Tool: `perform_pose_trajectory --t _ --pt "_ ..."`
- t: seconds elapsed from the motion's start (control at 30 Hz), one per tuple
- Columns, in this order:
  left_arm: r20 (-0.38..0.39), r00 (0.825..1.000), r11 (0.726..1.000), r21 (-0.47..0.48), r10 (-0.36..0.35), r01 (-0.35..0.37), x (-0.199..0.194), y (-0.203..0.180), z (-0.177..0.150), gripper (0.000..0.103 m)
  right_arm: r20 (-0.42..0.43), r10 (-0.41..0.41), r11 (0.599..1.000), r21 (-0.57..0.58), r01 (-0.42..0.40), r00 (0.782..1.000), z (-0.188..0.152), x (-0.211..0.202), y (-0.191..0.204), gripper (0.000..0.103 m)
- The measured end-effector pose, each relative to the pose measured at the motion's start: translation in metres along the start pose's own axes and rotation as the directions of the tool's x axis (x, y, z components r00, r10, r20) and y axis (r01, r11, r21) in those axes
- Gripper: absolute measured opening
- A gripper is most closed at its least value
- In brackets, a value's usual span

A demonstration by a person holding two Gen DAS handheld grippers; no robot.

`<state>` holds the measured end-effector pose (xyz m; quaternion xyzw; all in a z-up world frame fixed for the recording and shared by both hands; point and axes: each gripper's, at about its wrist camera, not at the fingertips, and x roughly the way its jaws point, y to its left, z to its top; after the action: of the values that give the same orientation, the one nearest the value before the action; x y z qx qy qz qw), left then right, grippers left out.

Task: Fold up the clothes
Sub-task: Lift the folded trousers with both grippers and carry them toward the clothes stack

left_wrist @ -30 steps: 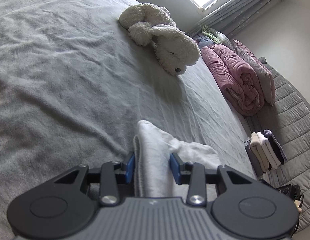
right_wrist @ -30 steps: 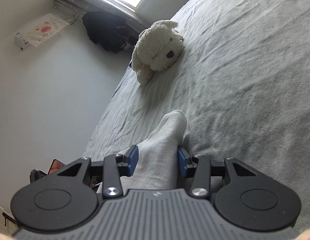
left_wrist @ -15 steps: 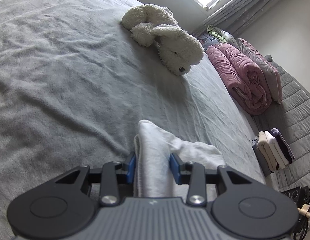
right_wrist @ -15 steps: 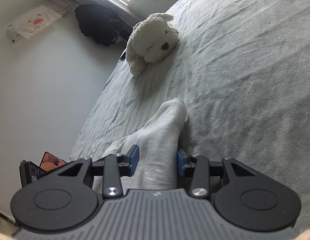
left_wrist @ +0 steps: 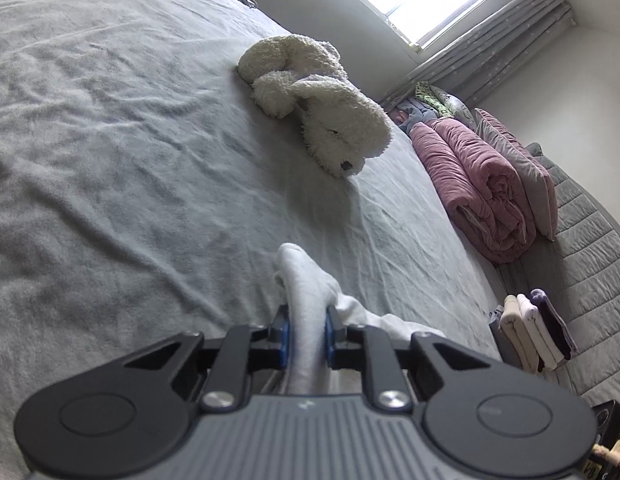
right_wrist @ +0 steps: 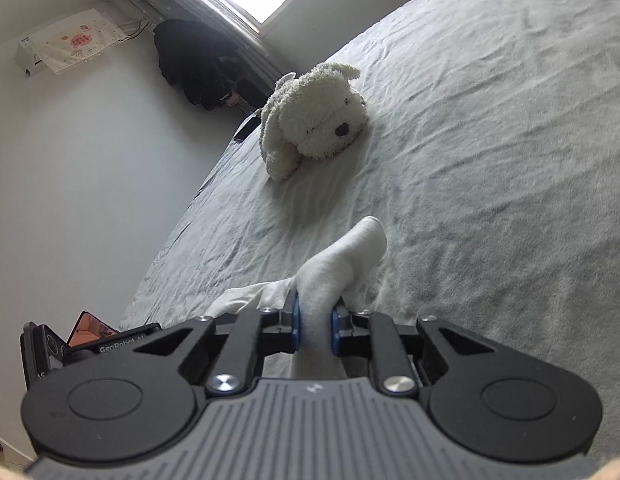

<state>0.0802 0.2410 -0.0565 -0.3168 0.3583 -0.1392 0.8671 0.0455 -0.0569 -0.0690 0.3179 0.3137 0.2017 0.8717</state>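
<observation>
1. White garment point(left_wrist: 305, 312) sits pinched in both your grippers, just above the grey bed sheet point(left_wrist: 109, 160): your left gripper point(left_wrist: 306, 330) is clenched on one bunched end, your right gripper point(right_wrist: 314, 322) on the other point(right_wrist: 334, 276).
2. Compared with a second ago, both sets of jaws have closed in much tighter, so the cloth between the blue pads is now squeezed to a narrow band instead of a wide fold.
3. You cannot make out what kind of garment it is; its middle is hidden under the gripper bodies, and only the ends poke past the fingers.
4. Farther off, the white plush dog point(left_wrist: 322, 100) lies on the sheet, well apart from the cloth.
5. Beyond the bed's edge, the rolled pink quilt point(left_wrist: 482, 184) and a small row of folded clothes point(left_wrist: 530, 332) are partly cut off by the bed edge.
</observation>
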Motion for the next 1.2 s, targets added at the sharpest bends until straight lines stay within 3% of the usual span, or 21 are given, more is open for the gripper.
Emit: perform_pose_trajectory --t 0.33,0.57,0.83,0.97,1.2 --pt "0.029 0.994 0.993 0.053 -0.108 0.106 0.001 -0.064 -0.009 0.015 0.095 0.004 1.0 -0.008 -0.003 0.995 0.038 -0.06 -0.005 0.018" --pt "0.007 0.984 0.983 0.039 -0.179 0.178 0.021 -0.106 -0.02 0.015 0.1 -0.031 0.991 -0.127 0.044 0.994 0.065 -0.104 -0.01 0.018" --pt "-0.044 0.987 0.977 0.143 -0.153 0.158 0.042 -0.141 -0.046 0.014 0.097 -0.023 0.999 -0.044 0.027 0.995 0.063 -0.121 -0.054 0.018" --pt "-0.05 0.987 0.965 0.21 -0.15 0.157 0.038 -0.152 -0.056 0.014 0.036 -0.054 0.998 -0.035 0.055 0.998 0.074 -0.121 -0.059 0.017" --pt "-0.026 0.987 0.964 0.212 -0.162 0.163 0.03 -0.157 -0.058 0.014 0.044 -0.02 0.998 -0.067 0.023 0.999 0.073 -0.127 -0.054 0.017"
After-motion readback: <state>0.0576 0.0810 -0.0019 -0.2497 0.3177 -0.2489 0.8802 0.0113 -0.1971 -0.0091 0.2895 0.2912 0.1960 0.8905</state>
